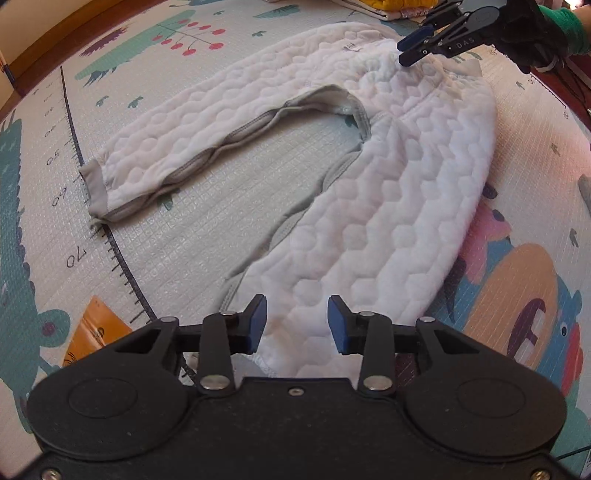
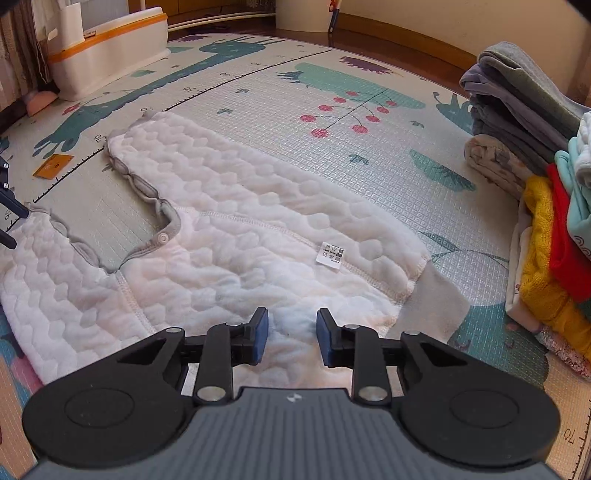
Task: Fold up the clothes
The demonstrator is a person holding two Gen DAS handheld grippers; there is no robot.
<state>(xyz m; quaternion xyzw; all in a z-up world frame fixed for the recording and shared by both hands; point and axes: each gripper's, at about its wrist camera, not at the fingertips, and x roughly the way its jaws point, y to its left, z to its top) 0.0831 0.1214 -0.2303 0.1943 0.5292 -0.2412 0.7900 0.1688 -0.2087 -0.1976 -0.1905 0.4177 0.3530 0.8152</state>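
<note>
Two legs of a pair of white quilted baby trousers with grey trim spread flat across a pale foam play mat printed with animals and a ruler scale in the left wrist view, one leg reaching to the left with its grey cuff near the ruler marks, the other running down toward the camera. The left gripper hangs over the end of that nearer leg, its blue-padded fingers spread apart with fabric showing between them but nothing pinched. At the top right the right gripper, held by a dark-gloved hand with a green sleeve, sits at the waist end of the trousers, its tips parted and touching the cloth. An orange card lies on the mat at lower left. In the right wrist view the right gripper sits low over the fluffy waist of the trousers, fingers apart, gripping nothing. A small white care label lies on the fabric just ahead. A stack of folded clothes in grey, yellow, red and teal stands at the right edge of the mat, and a white storage box with an orange band sits at the far left.
</note>
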